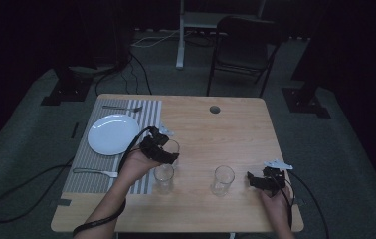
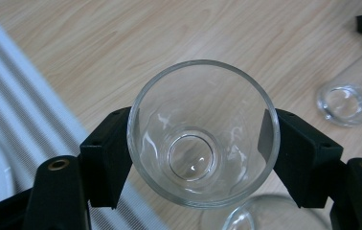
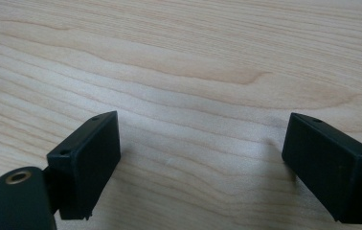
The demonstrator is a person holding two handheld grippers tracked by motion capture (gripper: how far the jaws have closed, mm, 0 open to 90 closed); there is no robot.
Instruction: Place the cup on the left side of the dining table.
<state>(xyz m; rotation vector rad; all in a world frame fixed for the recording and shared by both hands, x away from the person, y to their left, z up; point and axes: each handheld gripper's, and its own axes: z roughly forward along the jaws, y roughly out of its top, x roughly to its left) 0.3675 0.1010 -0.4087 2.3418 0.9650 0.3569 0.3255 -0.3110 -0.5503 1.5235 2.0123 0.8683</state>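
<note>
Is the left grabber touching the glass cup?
Touching. In the left gripper view, the left gripper has both jaws pressed against the sides of the glass.

room dim | grey carpet floor (image 1: 22,149) – black folding chair (image 1: 243,52) behind wooden table (image 1: 235,129)

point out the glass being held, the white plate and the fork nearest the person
held glass (image 2: 203,132), left gripper view, inner wall.
white plate (image 1: 112,134), high view, bare centre.
near fork (image 1: 92,172), high view, mid handle.
</note>
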